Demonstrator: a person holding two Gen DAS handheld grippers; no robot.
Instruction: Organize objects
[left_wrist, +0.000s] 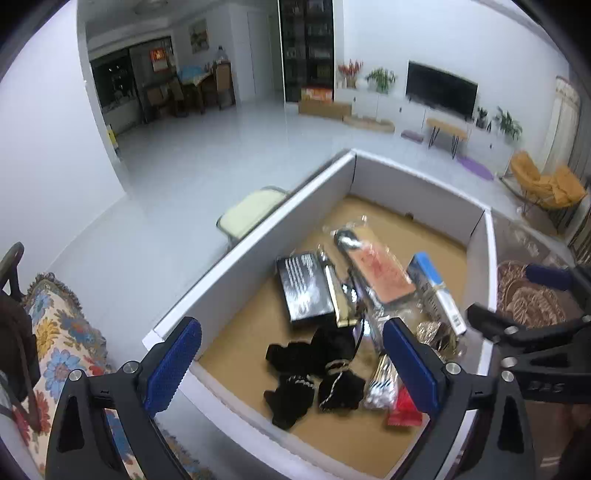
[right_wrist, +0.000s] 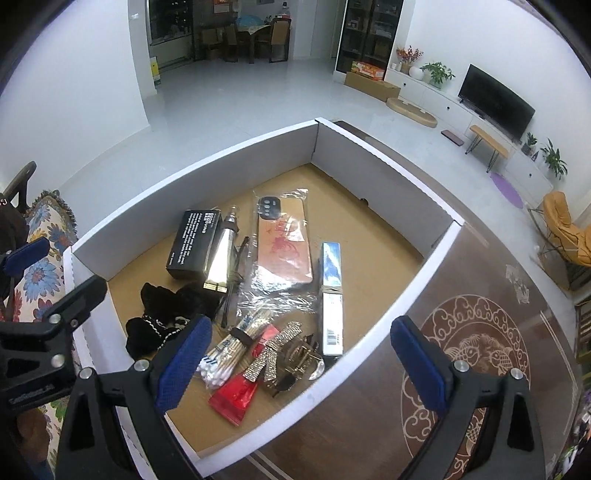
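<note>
A white-walled cardboard box (right_wrist: 195, 177) (left_wrist: 258, 251) holds the objects. Inside lie a black carton (right_wrist: 194, 245) (left_wrist: 304, 288), a silver tube (right_wrist: 221, 254), a bagged phone case (right_wrist: 282, 245) (left_wrist: 376, 271), a long blue-and-silver carton (right_wrist: 331, 295) (left_wrist: 436, 291), black fabric bows (right_wrist: 162, 317) (left_wrist: 314, 373), a bundle of cotton swabs (right_wrist: 229, 349) (left_wrist: 380, 380), a red packet (right_wrist: 234, 393) (left_wrist: 404, 411) and a rhinestone bow clip (right_wrist: 275, 350). My left gripper (left_wrist: 291, 365) hangs open over the box's near end. My right gripper (right_wrist: 301, 362) is open above the near right wall, empty.
The box rests on a dark brown table with a carved fish medallion (right_wrist: 476, 354). A floral cushion (left_wrist: 62, 343) lies to the left. A small stool (left_wrist: 255, 212) stands beyond the box. Tiled floor, a TV unit (left_wrist: 439, 88) and a yellow chair (left_wrist: 546, 181) fill the room behind.
</note>
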